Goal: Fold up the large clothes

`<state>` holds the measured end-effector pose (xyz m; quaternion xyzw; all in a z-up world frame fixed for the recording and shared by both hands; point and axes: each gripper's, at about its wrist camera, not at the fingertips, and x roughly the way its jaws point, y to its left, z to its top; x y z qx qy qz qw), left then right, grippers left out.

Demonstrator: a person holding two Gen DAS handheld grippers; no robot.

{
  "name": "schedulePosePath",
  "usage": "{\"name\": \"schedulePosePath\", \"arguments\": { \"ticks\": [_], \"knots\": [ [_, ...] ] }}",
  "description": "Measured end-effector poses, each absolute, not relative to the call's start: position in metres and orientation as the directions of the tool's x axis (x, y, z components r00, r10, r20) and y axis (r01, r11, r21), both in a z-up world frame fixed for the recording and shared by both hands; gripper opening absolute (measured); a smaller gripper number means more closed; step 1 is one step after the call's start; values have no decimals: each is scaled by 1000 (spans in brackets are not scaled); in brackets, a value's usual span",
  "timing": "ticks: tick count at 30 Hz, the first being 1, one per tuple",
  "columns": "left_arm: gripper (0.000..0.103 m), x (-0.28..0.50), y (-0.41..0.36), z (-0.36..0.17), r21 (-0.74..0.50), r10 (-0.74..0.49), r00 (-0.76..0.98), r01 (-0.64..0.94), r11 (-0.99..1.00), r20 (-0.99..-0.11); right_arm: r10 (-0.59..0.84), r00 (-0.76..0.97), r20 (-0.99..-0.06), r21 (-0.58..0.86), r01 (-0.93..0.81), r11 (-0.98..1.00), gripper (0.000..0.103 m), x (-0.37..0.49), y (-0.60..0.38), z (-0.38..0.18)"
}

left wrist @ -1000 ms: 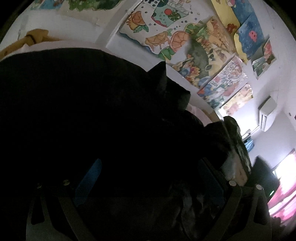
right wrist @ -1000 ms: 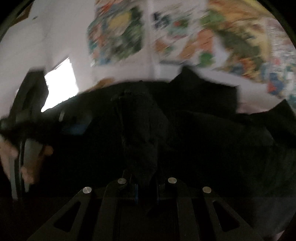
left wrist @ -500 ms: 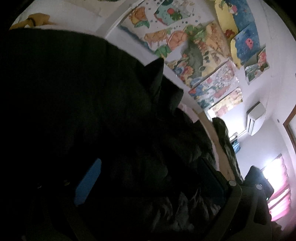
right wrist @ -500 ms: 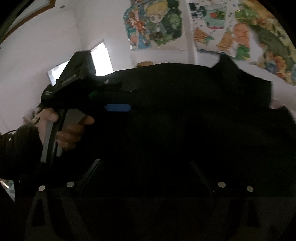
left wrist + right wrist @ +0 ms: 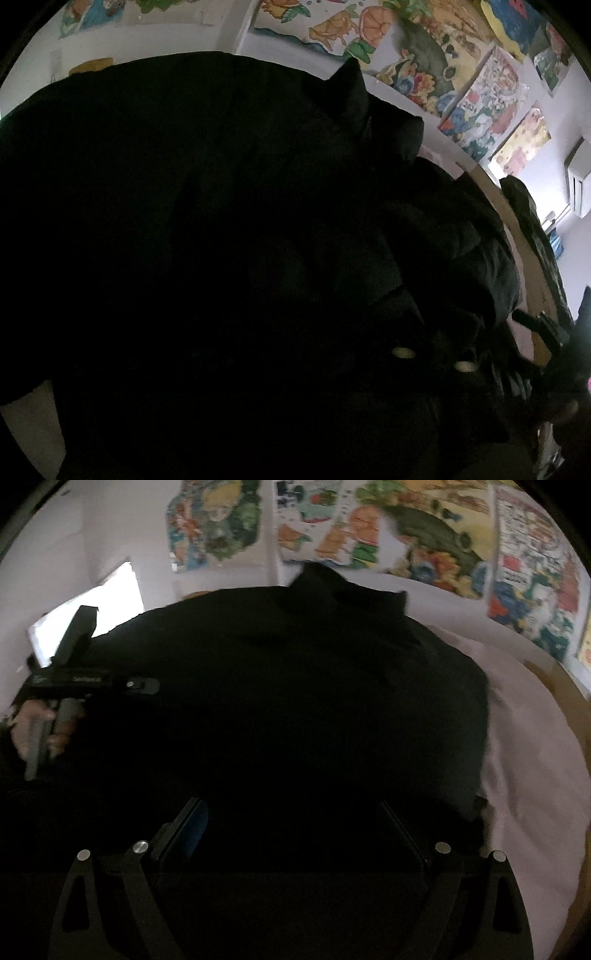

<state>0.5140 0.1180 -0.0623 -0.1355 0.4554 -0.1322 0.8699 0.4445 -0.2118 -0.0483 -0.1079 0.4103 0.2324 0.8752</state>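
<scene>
A large black jacket (image 5: 295,701) lies spread on a bed with a pale pink sheet (image 5: 528,760). It fills most of the left wrist view (image 5: 221,221), where its collar peak stands up at the top. My right gripper (image 5: 295,830) is open, its fingers wide apart just over the jacket's near edge, holding nothing. The left gripper (image 5: 144,685) shows in the right wrist view at the jacket's left side, held by a hand; its fingers are hidden against the dark cloth. In its own view the fingers are lost in darkness.
Colourful drawings (image 5: 332,528) cover the white wall behind the bed. A wooden bed edge (image 5: 517,236) runs down the right, with dark clothes (image 5: 532,221) heaped on it. An air conditioner (image 5: 578,184) hangs on the far wall. A bright window (image 5: 92,602) is at the left.
My right gripper has let go of the jacket fold and opened wide. The left gripper's blue pads were visible and apart before; now they are lost in the dark cloth.
</scene>
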Motion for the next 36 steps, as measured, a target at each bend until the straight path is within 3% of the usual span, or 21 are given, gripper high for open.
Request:
{"name": "schedulePosePath", "arguments": {
  "ticks": [3, 7, 12, 14, 16, 22, 29, 32, 36],
  "knots": [
    [4, 512, 120, -62, -329, -313, 579, 80, 941, -753, 269, 581, -768, -3, -424, 906, 92, 464, -219, -48],
    [1, 500, 117, -42, -280, -271, 670, 98, 955, -691, 288, 624, -726, 52, -368, 928, 92, 478, -233, -35],
    [1, 481, 110, 0, -69, -110, 829, 86, 994, -548, 415, 628, -659, 213, -373, 903, 92, 498, -240, -23],
    [1, 488, 118, 5, -48, -72, 843, 55, 997, -533, 515, 579, -632, 309, -421, 853, 92, 502, -241, -19],
    [1, 498, 125, 0, -28, -40, 842, 30, 999, -538, 651, 384, -655, 440, -507, 742, 92, 518, -233, -24],
    [1, 520, 141, -56, -16, -17, 760, 9, 1000, -650, 570, 260, -779, 306, -636, 708, 92, 520, -221, -13],
    [2, 519, 138, -64, 33, 24, 749, -3, 999, -662, 293, 524, -800, 48, -431, 901, 92, 544, -238, -31],
    [2, 523, 137, -68, 43, 36, 736, -10, 999, -676, 167, 517, -840, -48, -376, 926, 75, 562, -232, -67],
    [2, 530, 133, -78, 76, 59, 719, -9, 997, -693, 141, 476, -868, -55, -374, 926, 75, 573, -224, -105]
  ]
}}
